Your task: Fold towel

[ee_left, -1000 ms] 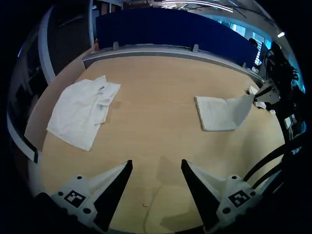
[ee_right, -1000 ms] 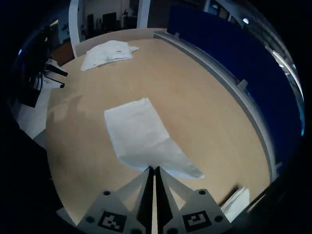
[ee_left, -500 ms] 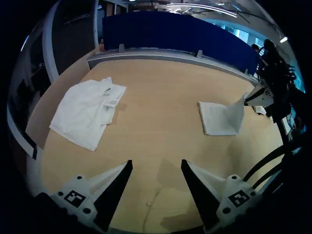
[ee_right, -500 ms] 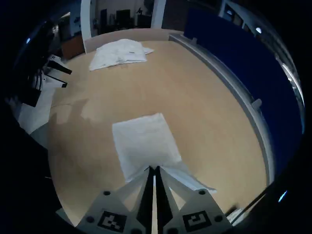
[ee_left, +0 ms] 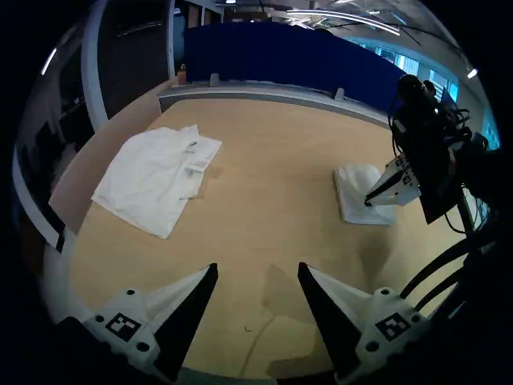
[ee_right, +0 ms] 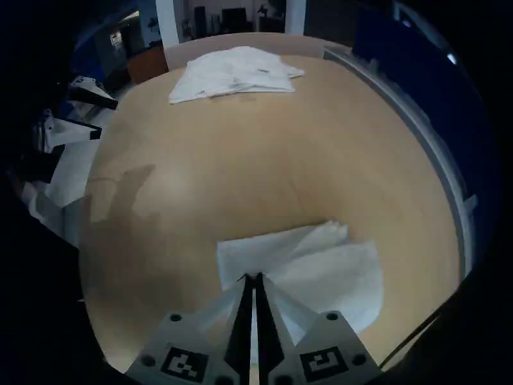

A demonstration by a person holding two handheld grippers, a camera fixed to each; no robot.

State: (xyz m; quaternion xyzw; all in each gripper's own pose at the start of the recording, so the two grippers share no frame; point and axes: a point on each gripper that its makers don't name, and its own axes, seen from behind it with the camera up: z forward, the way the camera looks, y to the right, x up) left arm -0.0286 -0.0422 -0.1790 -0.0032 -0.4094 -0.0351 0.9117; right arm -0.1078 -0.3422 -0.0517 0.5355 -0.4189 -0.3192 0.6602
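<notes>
A small white towel (ee_left: 356, 197) lies on the wooden table (ee_left: 269, 147) at the right, doubled over on itself. My right gripper (ee_left: 370, 201) is low over its near edge, held by a hand in a dark sleeve. In the right gripper view that gripper (ee_right: 254, 277) is shut on a pinched towel edge, and the towel (ee_right: 327, 266) spreads rumpled just beyond the tips. My left gripper (ee_left: 256, 269) hovers open over bare wood near the table's front edge, well apart from the towel. It also appears far left as the left gripper (ee_right: 77, 115).
A larger white cloth (ee_left: 157, 179) lies flat at the table's left; it is the far cloth (ee_right: 231, 74) in the right gripper view. A blue partition (ee_left: 288, 54) with a grey rail borders the table's back. Bare wood (ee_right: 256, 160) lies between the two cloths.
My right gripper carried the towel's lifted edge across and down over the rest, so the towel went from half raised to doubled on the table. My left gripper stayed open, nearly in place.
</notes>
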